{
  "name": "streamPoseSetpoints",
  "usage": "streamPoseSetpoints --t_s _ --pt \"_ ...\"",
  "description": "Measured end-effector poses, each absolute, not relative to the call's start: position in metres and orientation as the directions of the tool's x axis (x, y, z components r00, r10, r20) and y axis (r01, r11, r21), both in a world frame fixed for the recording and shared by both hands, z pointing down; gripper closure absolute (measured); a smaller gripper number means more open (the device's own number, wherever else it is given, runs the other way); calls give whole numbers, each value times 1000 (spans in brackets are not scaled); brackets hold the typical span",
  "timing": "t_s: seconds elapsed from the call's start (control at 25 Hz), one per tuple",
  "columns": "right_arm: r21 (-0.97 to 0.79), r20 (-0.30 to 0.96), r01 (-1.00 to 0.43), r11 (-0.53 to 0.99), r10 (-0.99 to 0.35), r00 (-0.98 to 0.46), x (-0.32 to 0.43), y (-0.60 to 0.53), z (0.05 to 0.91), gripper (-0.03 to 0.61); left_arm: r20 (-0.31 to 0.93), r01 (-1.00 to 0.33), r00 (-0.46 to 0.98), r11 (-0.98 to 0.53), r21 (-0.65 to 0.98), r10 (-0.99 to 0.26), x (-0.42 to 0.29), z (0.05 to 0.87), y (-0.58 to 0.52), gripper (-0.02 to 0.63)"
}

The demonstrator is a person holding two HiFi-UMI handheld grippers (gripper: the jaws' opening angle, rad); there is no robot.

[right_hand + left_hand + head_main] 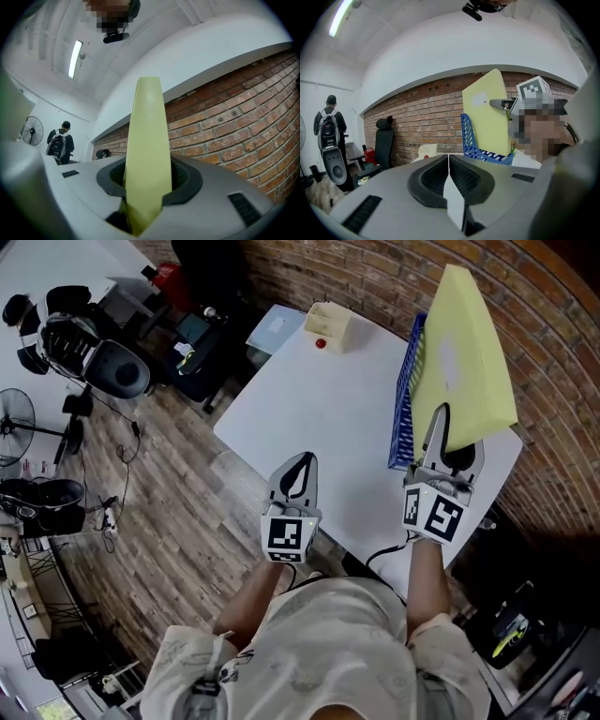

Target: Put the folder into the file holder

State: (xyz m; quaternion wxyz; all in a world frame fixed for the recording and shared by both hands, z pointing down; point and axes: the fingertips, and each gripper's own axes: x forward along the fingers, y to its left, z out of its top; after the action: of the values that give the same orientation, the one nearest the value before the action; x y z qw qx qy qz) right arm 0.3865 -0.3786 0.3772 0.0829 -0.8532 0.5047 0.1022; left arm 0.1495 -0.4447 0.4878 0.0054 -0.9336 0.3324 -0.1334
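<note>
While my right gripper (pixel 447 439) is clamped on the near long edge of the pale yellow card folder (pixel 466 348), everything turns on how that folder stands to the blue lattice plastic file holder (pixel 405 404) on the white table (pixel 309 399). The holder lies just beneath and slightly left of the folder as I look down, close against the red brick wall (pixel 375 277). From my left gripper's view, the folder stands upright, long axis vertical, its flat face parallel to the holder's tall end wall. Its lower edge meets the holder's low side. I judge it to be entering a slot, though I cannot tell whether it has reached the bottom. In the right gripper view the folder shows edge-on between the pads, rising straight away from the jaws, so the grip looks square (no twist that I can see).

My right forearm reaches forward over the table's near corner, with the gripper pointing away from me and a little upward. This hand is plainly the nearer one, so the work is its own. My left gripper (pixel 301 465) hovers at the table's near edge, well apart from the holder, jaws together on nothing.
</note>
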Motion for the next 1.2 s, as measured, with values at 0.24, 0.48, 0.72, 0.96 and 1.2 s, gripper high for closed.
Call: streamPoseSetpoints --t_s 0.24,0.48,0.72,0.96,1.2 --pt "-29 -253 -881 -472 -849 463 386 -382 386 414 258 -610 748 -787 -98 -612 158 492 -439 594" --pt "-35 -214 -881 -472 -857 468 389 -382 406 413 269 -599 753 -795 -95 -600 165 496 -438 594" --pt "-19 -170 -886 -463 -872 459 388 -381 419 408 275 -587 762 -805 -91 -587 174 498 -436 594" --pt "-9 -92 -893 -450 -889 449 384 -382 434 405 275 -577 769 -812 -88 -577 179 499 -435 594" --pt "19 1 -889 -457 -889 457 383 -381 458 405 272 -567 778 -819 -86 -567 185 497 -433 594"
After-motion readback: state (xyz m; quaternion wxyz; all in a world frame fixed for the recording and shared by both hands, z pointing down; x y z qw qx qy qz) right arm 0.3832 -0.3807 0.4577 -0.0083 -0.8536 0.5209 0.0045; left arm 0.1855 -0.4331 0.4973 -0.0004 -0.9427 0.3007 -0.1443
